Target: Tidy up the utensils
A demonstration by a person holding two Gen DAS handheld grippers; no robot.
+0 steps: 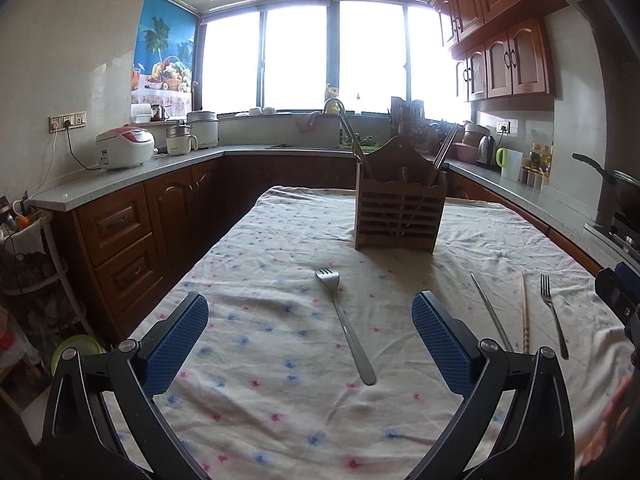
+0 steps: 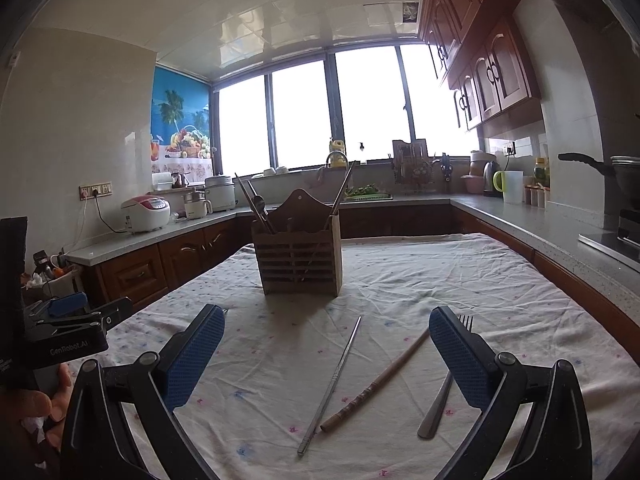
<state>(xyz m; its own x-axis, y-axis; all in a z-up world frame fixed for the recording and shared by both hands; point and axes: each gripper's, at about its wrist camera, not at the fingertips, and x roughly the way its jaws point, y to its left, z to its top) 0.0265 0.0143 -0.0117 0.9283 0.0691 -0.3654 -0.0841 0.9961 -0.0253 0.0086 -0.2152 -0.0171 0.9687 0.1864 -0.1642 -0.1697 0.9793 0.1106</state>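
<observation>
Pickup stage: both hand-held grippers, left (image 1: 310,344) and right (image 2: 326,358), gape wide and empty. Next, I'd guess, close on fork (image 1: 345,326) and drop it in caddy (image 1: 400,210).

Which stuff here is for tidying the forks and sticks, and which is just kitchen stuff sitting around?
For the job:
wooden holder
left fork
right fork
metal chopstick
wooden chopstick
left gripper, open
right gripper, open

Just sitting around:
rice cooker
kettle
pan
tap
</observation>
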